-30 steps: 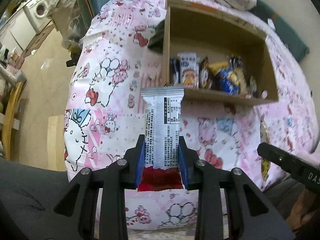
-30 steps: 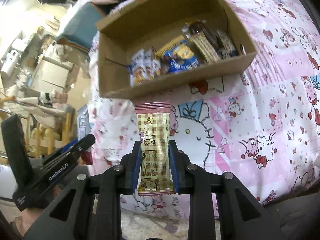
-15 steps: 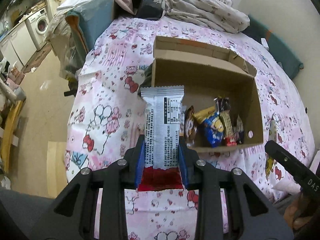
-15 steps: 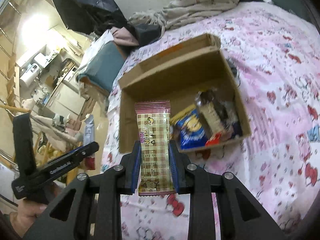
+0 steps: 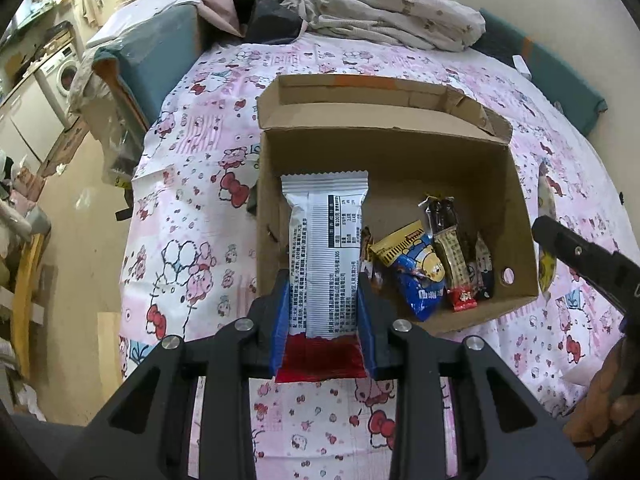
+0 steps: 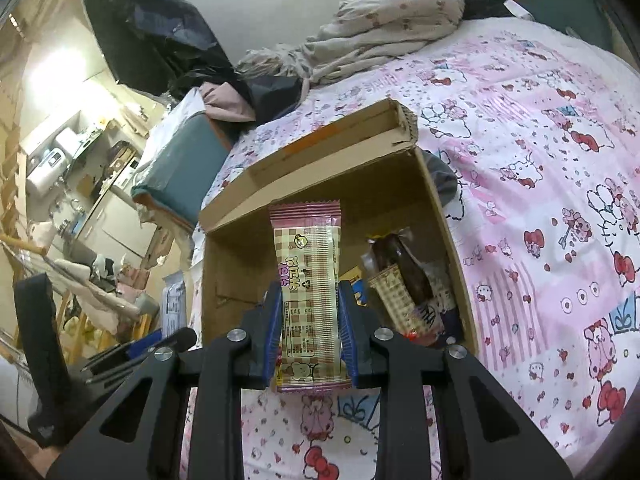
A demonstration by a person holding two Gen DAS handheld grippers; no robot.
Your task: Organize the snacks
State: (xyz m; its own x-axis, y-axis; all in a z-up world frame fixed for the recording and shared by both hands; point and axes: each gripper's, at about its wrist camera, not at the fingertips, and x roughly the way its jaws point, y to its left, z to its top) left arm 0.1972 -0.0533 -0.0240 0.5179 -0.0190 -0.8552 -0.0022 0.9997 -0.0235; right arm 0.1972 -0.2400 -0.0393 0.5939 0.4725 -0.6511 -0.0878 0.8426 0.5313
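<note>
Progress: several wrapped snacks (image 5: 432, 264) already lie in the near right corner of the open brown cardboard box (image 5: 400, 152) on the pink cartoon-print bedspread (image 5: 192, 208).
Left gripper (image 5: 323, 300): clamped on a white-and-red snack packet (image 5: 324, 256), held over the box's near left part.
Right gripper (image 6: 308, 312): clamped on a beige checked wafer packet (image 6: 310, 292), above the box's near edge.
Remaining: both packets not yet released inside.

One open cardboard box (image 5: 384, 152) lies on the bed. Two tools: the left tool (image 5: 322, 316) clamps one white-and-red snack bar (image 5: 324, 256), the right tool (image 6: 310, 332) one checkered wafer bar (image 6: 308, 280). About five loose snack packets (image 5: 424, 276) sit inside the box; exact count unclear.
</note>
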